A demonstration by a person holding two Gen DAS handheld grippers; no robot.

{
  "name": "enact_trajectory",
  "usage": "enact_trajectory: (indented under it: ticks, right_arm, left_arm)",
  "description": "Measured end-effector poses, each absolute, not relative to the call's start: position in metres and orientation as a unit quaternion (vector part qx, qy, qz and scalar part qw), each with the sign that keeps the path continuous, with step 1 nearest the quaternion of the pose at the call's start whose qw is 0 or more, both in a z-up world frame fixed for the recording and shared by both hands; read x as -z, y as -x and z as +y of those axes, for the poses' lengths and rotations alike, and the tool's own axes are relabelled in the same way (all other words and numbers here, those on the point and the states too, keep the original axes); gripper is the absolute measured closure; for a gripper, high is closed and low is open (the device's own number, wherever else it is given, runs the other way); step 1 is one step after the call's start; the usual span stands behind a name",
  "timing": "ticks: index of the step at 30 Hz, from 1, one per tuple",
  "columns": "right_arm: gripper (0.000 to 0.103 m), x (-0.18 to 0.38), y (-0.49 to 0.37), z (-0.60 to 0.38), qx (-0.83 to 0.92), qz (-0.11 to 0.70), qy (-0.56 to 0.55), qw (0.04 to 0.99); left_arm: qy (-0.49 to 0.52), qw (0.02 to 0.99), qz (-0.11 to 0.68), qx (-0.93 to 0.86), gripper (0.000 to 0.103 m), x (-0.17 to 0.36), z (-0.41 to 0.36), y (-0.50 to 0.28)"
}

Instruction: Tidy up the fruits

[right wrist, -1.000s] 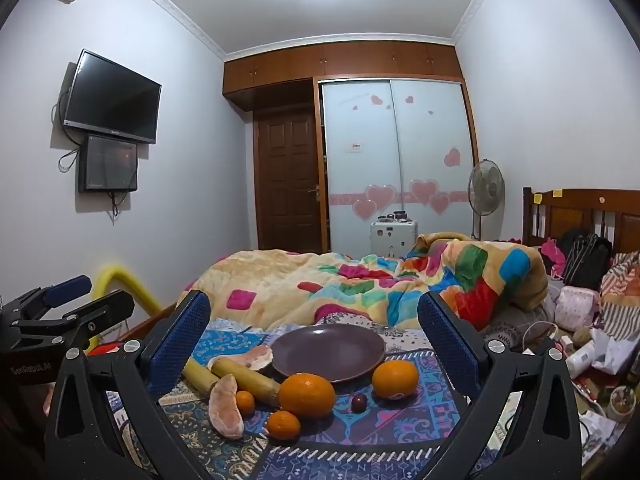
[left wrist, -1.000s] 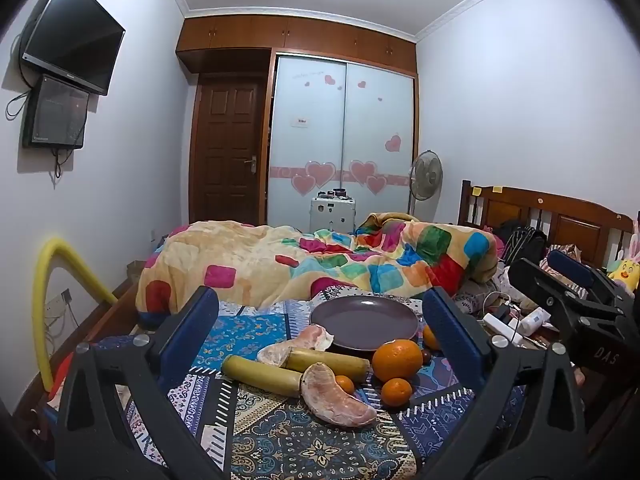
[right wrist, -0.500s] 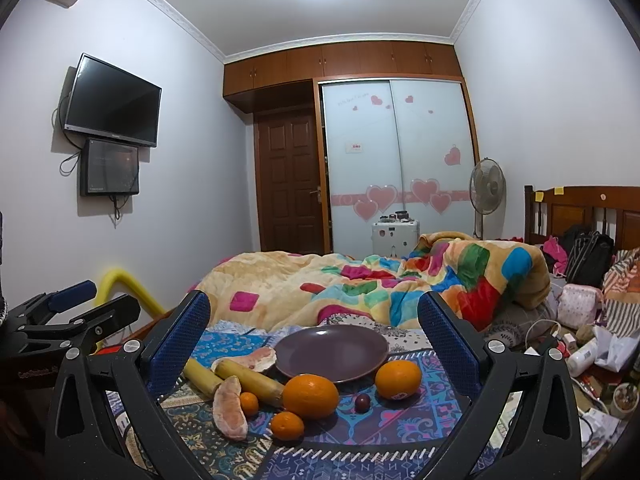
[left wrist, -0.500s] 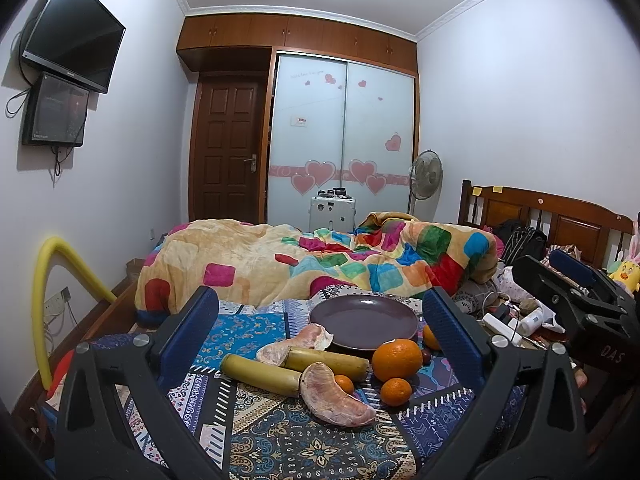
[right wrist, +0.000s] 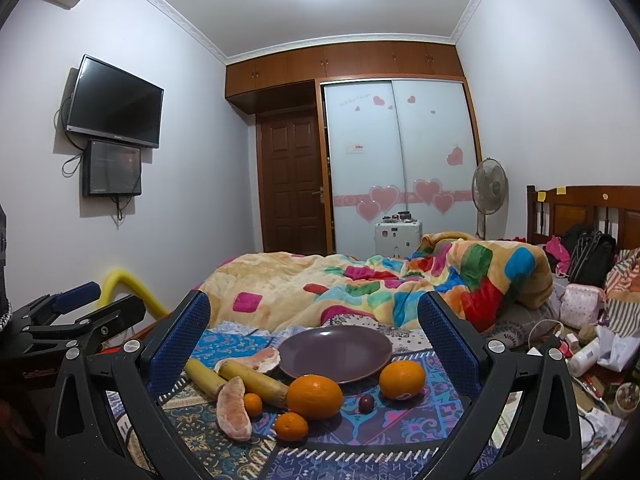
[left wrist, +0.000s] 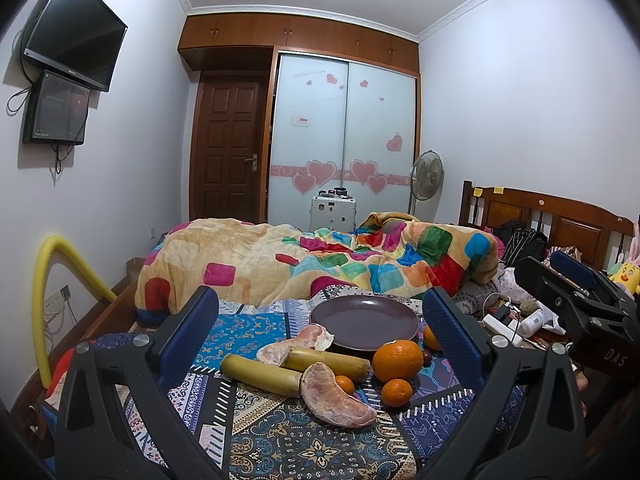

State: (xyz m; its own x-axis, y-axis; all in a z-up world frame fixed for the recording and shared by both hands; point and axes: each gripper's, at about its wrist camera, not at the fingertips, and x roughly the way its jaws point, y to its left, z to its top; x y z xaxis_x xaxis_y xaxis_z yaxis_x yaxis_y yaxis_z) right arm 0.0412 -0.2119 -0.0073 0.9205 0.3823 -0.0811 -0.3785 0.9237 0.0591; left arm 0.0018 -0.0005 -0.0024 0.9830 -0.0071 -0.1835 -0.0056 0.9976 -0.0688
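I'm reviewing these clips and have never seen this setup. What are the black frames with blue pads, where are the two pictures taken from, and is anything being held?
A person holds one handheld two-finger tool in each hand, with a camera on each looking forward between the fingers. One picture is from the left tool, the other from the right tool; each also glimpses the other at its edge. Both are open and hold nothing. On the patterned cloth lie an empty purple plate, oranges, pomelo segments and yellow-green stalks.
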Motion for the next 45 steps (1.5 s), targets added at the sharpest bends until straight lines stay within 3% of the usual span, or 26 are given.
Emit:
enact_trajectory:
  ticks: [45]
  right_arm:
    - [0.0,0.022,-0.054,-0.216,-0.186,0.058,-0.023,0.98]
  left_arm:
    - [0.031,0.994,0.102,-0.007,0.0,0.012,0.004,-0.011]
